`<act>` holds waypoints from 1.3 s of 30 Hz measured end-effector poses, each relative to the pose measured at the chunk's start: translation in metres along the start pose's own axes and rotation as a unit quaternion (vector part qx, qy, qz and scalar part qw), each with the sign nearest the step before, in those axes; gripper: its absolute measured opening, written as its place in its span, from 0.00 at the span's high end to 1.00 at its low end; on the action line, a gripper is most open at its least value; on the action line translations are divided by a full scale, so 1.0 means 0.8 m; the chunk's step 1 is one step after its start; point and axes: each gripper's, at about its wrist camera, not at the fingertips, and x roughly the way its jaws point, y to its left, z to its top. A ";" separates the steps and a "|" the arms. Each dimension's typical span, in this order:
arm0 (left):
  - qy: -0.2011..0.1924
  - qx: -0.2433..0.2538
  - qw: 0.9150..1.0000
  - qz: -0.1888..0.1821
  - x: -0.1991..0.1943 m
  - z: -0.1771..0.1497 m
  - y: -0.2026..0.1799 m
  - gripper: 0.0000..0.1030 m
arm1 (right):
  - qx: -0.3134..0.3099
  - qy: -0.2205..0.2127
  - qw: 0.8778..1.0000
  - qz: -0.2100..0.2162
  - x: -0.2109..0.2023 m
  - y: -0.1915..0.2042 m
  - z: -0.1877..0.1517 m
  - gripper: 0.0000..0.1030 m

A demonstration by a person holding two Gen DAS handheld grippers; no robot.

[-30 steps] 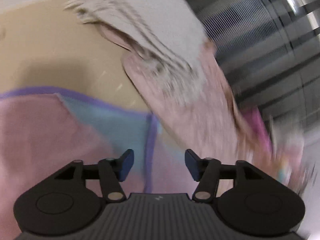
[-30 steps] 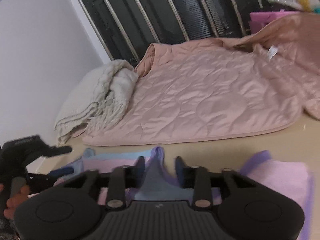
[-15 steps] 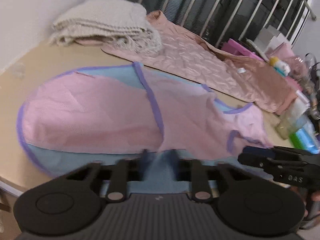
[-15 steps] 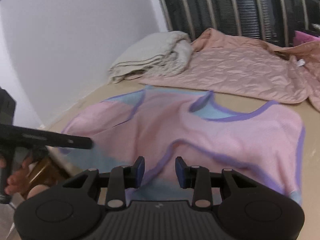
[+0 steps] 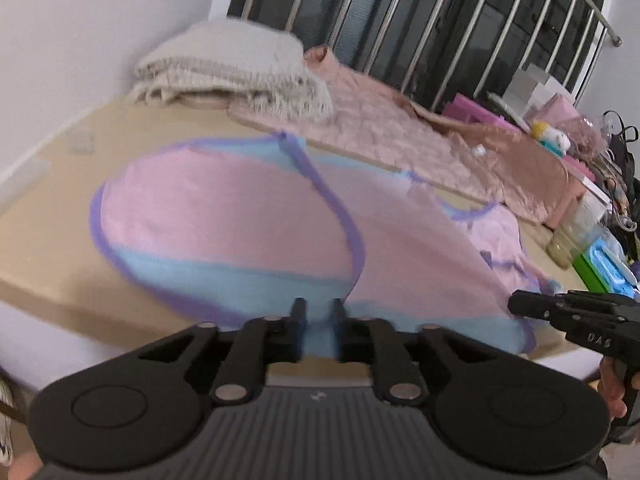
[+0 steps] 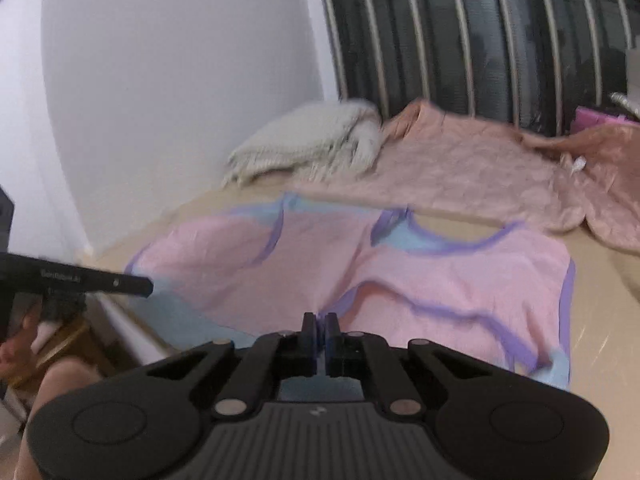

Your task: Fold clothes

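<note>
A pink top with light blue panels and purple trim (image 5: 240,216) lies spread flat on the beige table (image 5: 48,208). My left gripper (image 5: 318,312) is at its near blue hem. Its jaws are opening, a narrow gap apart, and blue cloth shows between them without being pinched. My right gripper (image 6: 320,324) is at the near hem of the same top (image 6: 440,272), with its jaws shut on a pinch of the cloth. Each gripper shows at the edge of the other's view: the right gripper (image 5: 560,312) and the left gripper (image 6: 100,282).
A folded cream knitted blanket (image 5: 228,68) and a pink quilted garment (image 5: 400,136) lie at the back of the table, in front of a metal railing (image 5: 440,32). Jars and a green box (image 5: 600,264) crowd the right end. A white wall stands on the left.
Both grippers have drawn back from over the table to the top's near hem. The right jaws have shut on the cloth. The left jaws closed, then parted a little.
</note>
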 end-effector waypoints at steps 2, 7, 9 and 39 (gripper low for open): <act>-0.005 -0.002 1.000 0.002 -0.001 -0.002 0.005 0.69 | 0.000 0.010 1.000 -0.014 -0.001 0.000 -0.006 0.90; -0.022 0.024 0.999 -0.024 0.003 0.001 -0.005 0.53 | 0.025 -0.008 1.000 -0.012 -0.006 -0.010 -0.003 0.82; -0.013 0.036 0.999 -0.028 0.013 0.004 -0.014 0.54 | 0.039 -0.015 0.999 -0.017 -0.001 -0.015 0.004 0.82; -0.089 0.046 0.992 0.082 -0.022 -0.047 -0.010 0.95 | 0.051 0.051 0.997 0.016 0.281 0.014 0.197 0.96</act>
